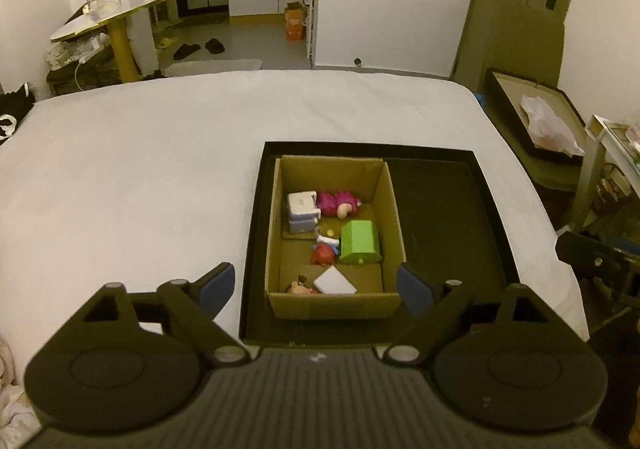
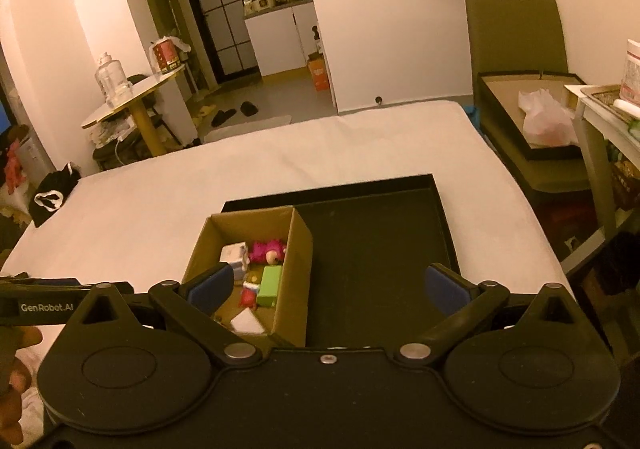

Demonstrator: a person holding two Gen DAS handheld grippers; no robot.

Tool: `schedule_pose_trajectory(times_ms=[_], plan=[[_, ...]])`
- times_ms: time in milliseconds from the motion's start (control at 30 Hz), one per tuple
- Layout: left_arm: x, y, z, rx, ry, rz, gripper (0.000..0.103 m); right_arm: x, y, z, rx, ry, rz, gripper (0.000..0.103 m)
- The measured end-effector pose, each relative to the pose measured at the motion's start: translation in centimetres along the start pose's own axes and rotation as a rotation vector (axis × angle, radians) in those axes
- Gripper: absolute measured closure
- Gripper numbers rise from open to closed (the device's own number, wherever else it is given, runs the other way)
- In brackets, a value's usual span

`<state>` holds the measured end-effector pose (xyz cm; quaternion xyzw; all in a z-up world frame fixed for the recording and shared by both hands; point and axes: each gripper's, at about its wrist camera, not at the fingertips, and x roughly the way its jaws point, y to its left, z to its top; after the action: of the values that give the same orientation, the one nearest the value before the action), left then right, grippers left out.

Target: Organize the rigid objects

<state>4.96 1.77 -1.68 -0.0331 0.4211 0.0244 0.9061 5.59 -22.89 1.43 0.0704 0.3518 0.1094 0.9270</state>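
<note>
A cardboard box (image 1: 394, 209) (image 2: 298, 261) stands in the left part of a black tray (image 1: 452, 217) (image 2: 380, 249) on the white bed. Inside lie a green block (image 1: 359, 242) (image 2: 269, 286), a pink figure (image 1: 339, 203) (image 2: 267, 249), a white-blue toy (image 1: 303, 211) (image 2: 235, 256), a red figure (image 1: 323, 254) (image 2: 249, 298) and a white card (image 1: 335, 281) (image 2: 247, 322). My left gripper (image 1: 316, 287) is open and empty, near the box's near wall. My right gripper (image 2: 328, 287) is open and empty above the tray's near edge.
The white bed (image 1: 160, 169) (image 2: 160, 189) spreads to the left and beyond the tray. A round side table (image 1: 116, 13) (image 2: 136, 97) stands beyond the bed at the left. A black-framed box with a plastic bag (image 1: 548, 125) (image 2: 544, 121) sits at the right.
</note>
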Motion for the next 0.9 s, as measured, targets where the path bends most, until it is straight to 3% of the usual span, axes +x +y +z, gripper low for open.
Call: schedule_pose_trajectory(times_ms=[233,900], plan=[[-1.0,-0.1,-0.7,0.001,0.012,-0.008,0.008,-1.0,0.1,-0.4,0.007,0.023,-0.005,0.0],[-3.8,0.6,-2.0,0.006,-0.012,-0.012,0.006,-3.3,0.1,-2.1,0.009,0.085,-0.001,0.0]])
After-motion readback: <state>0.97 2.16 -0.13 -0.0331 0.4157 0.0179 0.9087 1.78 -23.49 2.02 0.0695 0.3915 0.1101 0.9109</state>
